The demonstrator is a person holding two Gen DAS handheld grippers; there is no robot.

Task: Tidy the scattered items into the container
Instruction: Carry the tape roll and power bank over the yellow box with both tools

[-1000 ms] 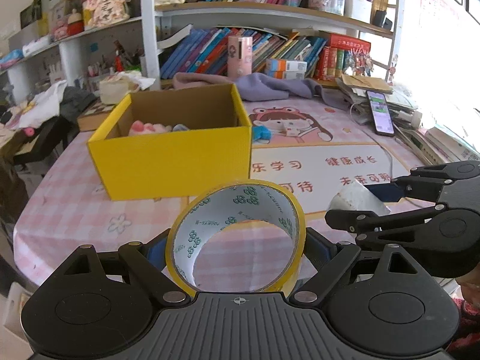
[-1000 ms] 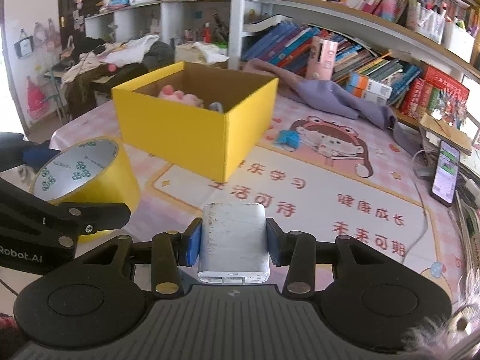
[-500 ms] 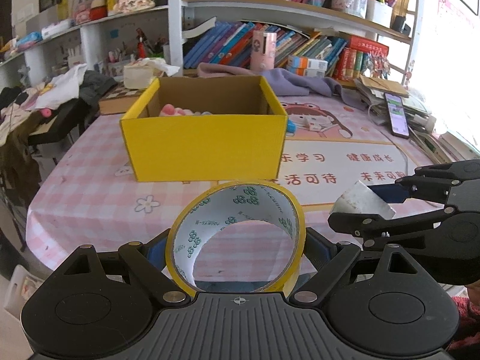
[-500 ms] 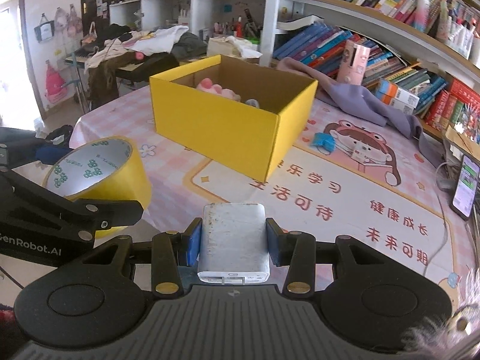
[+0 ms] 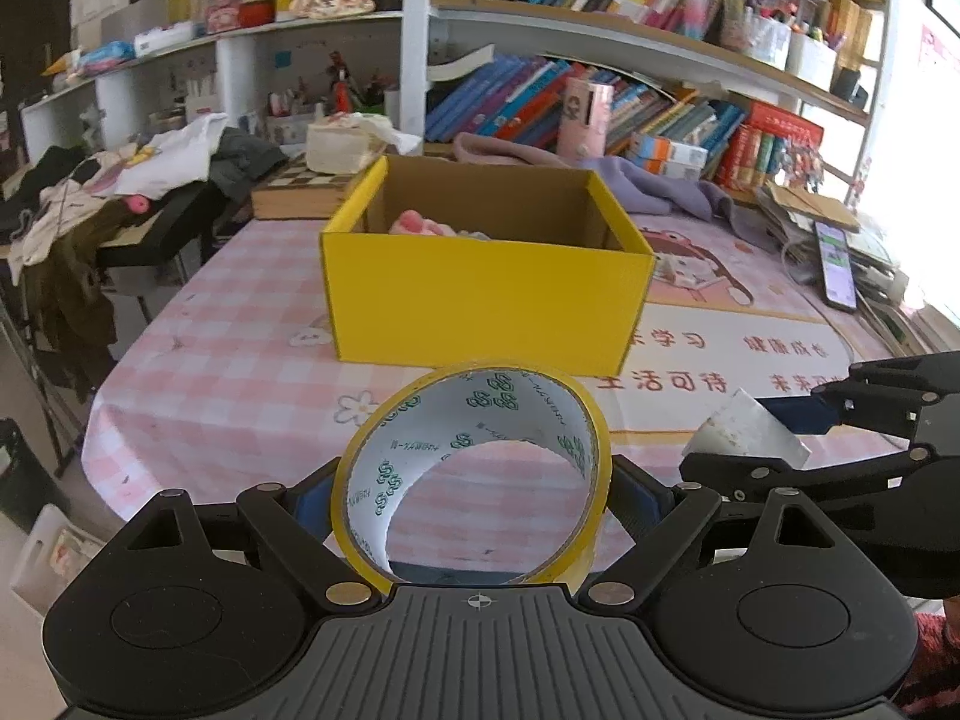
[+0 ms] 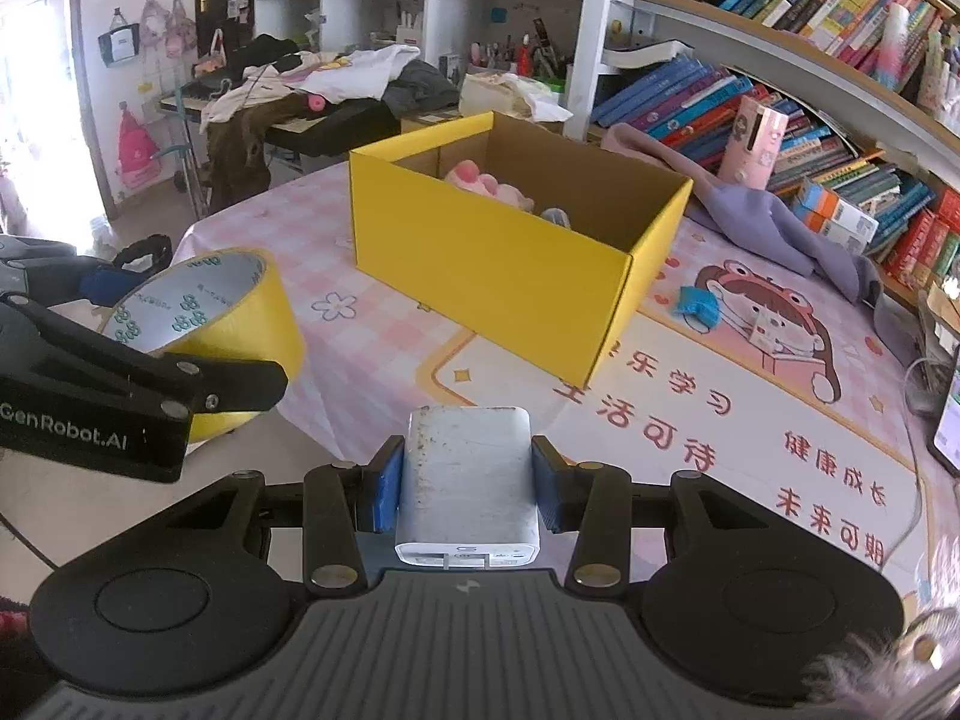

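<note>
My left gripper (image 5: 474, 495) is shut on a wide roll of yellow tape (image 5: 474, 468), held above the near edge of the table. My right gripper (image 6: 468, 483) is shut on a scuffed white power bank (image 6: 469, 474). Ahead of both stands the open yellow cardboard box (image 5: 486, 294), also seen as the yellow cardboard box (image 6: 510, 258) in the right wrist view, with a pink plush toy (image 6: 489, 186) inside it. The tape roll (image 6: 210, 330) and the left gripper's side show at the left of the right wrist view. A small blue item (image 6: 699, 303) lies on the mat right of the box.
A pink checked tablecloth (image 5: 228, 372) and a cartoon mat (image 6: 750, 408) cover the table. A purple cloth (image 6: 774, 222), a phone (image 5: 837, 267) and stacked papers lie at the back right. Bookshelves (image 5: 630, 90) stand behind. Clothes are heaped on furniture (image 5: 90, 204) at left.
Both grippers have swung leftwards along the table's near edge with their loads, so the box now sits more centred and farther right in the views. Neither grip has changed.
</note>
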